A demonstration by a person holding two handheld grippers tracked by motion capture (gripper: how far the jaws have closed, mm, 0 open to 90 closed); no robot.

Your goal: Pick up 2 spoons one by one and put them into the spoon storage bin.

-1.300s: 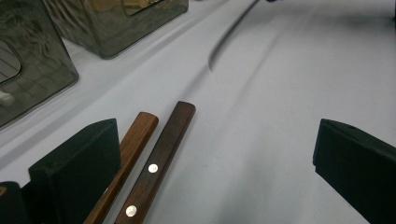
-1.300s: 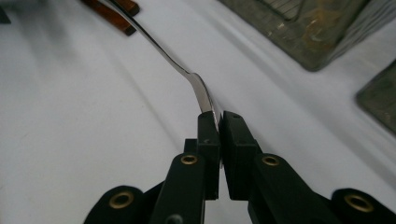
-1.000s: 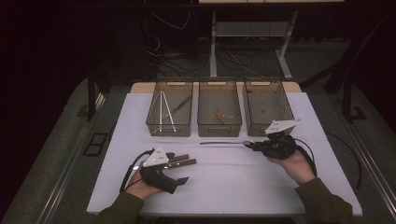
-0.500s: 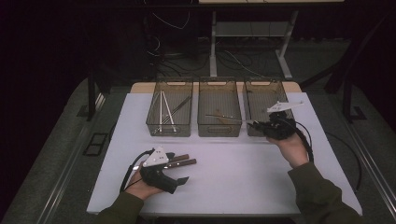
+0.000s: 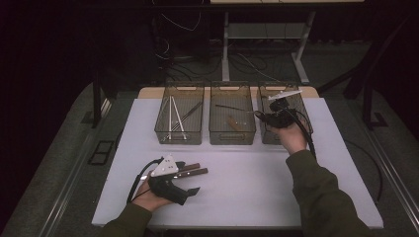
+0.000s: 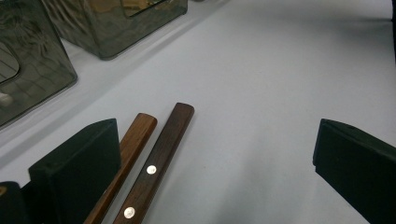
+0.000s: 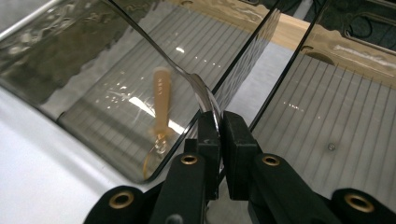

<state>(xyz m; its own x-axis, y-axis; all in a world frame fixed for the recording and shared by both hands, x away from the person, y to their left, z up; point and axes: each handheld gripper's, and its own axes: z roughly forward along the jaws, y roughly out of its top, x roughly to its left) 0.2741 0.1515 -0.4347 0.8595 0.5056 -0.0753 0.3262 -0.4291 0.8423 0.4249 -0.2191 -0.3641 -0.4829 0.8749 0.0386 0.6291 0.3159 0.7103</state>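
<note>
My right gripper (image 5: 260, 116) (image 7: 219, 125) is shut on the end of a thin metal utensil (image 5: 232, 107) (image 7: 177, 70). It holds the utensil in the air above the gap between the middle mesh bin (image 5: 232, 139) and the right mesh bin (image 5: 295, 104); the utensil stretches left over the middle bin. A tan spoon (image 5: 234, 123) (image 7: 160, 105) lies in that bin. My left gripper (image 5: 190, 178) (image 6: 215, 154) rests open on the white table (image 5: 257, 182). Two wooden-handled utensils (image 5: 190, 171) (image 6: 161, 151) lie between its jaws, close to the left one.
The left mesh bin (image 5: 179, 138) holds white sticks and several dark thin utensils. The three bins stand in a row at the table's far edge. Cables trail from both grippers. Dark floor and a metal frame surround the table.
My right gripper has lifted the metal utensil off the table and carried it away from me, up over the bins. The left gripper has stayed still.
</note>
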